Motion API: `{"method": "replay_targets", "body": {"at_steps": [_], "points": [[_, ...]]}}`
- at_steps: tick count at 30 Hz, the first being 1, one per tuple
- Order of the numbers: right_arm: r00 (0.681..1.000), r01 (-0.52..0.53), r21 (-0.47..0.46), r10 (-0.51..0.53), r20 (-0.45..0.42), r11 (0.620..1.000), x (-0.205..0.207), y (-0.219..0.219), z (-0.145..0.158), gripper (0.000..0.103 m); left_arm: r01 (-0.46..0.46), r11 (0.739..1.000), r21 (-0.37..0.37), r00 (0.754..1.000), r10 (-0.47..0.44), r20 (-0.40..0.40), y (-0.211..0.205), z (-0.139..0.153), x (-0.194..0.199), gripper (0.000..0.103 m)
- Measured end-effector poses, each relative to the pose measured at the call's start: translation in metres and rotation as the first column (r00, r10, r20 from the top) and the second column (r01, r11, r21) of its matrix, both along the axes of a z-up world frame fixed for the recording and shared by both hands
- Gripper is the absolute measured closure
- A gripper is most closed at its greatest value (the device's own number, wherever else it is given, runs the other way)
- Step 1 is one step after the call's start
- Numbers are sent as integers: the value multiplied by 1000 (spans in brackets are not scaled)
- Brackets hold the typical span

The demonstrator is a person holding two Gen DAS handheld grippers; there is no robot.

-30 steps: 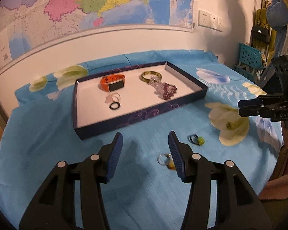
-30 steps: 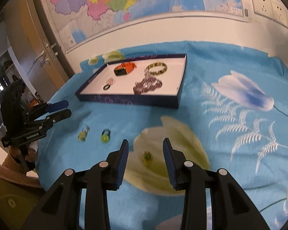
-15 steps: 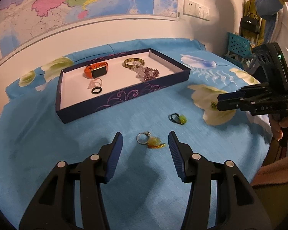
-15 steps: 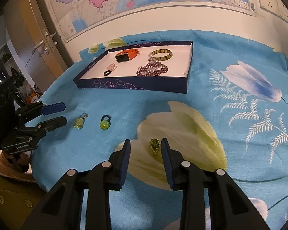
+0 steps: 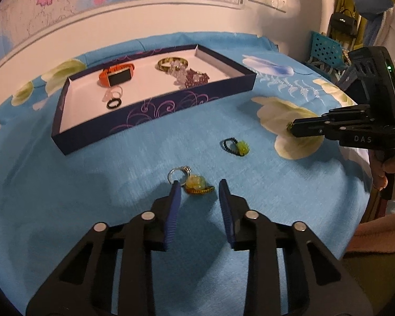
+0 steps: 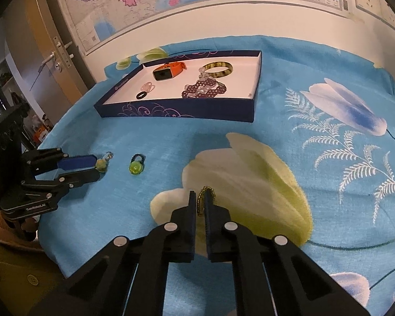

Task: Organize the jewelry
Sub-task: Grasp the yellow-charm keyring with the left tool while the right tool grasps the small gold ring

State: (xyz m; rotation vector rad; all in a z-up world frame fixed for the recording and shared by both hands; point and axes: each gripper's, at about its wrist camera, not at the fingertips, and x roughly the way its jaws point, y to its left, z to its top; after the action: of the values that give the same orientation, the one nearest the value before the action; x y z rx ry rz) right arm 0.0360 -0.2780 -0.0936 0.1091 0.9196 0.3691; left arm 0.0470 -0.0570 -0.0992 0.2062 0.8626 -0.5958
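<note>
My left gripper (image 5: 198, 184) is low over the blue cloth. Its jaws are closing around a silver ring with a yellow-green stone (image 5: 197, 183), which lies between the tips; the pads do not press it. My right gripper (image 6: 199, 196) is shut on a small gold-beaded ring (image 6: 208, 190) resting on the cloth's white flower print. A black-banded ring with a green stone (image 5: 235, 146) lies loose between the two grippers. The dark blue tray (image 5: 158, 110) holds an orange watch (image 5: 117, 75), a bangle, purple beads and two small rings.
The right gripper's body (image 5: 355, 129) and the hand holding it stand at the cloth's right edge. A map-covered wall runs behind the tray. A door (image 6: 39, 60) stands on the far left, and a blue crate (image 5: 326, 52) and hanging bags on the right.
My left gripper sank and came forward over the yellow-green ring, and its jaws narrowed. My right gripper's jaws closed onto the beaded ring.
</note>
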Motion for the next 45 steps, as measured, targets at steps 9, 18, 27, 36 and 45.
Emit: {"method": "replay_targets", "body": {"at_steps": [9, 18, 27, 36, 45], "points": [[1000, -4, 30, 3, 11, 1000, -3, -2, 1, 102, -22, 1000, -11, 1000, 22, -14, -1, -2, 3, 79], [1000, -13, 76, 11, 20, 997, -6, -2, 7, 102, -34, 999, -29, 999, 34, -18, 3, 1, 2, 86], [999, -31, 122, 27, 39, 992, -6, 3, 15, 102, -37, 998, -57, 999, 37, -1, 8, 10, -3, 93], [998, -46, 136, 39, 51, 990, -2, 9, 18, 102, -46, 997, -54, 999, 46, 6, 10, 11, -4, 78], [998, -44, 145, 37, 46, 988, 1, 10, 16, 102, -64, 997, -33, 998, 63, -32, 6, 0, 8, 74]]}}
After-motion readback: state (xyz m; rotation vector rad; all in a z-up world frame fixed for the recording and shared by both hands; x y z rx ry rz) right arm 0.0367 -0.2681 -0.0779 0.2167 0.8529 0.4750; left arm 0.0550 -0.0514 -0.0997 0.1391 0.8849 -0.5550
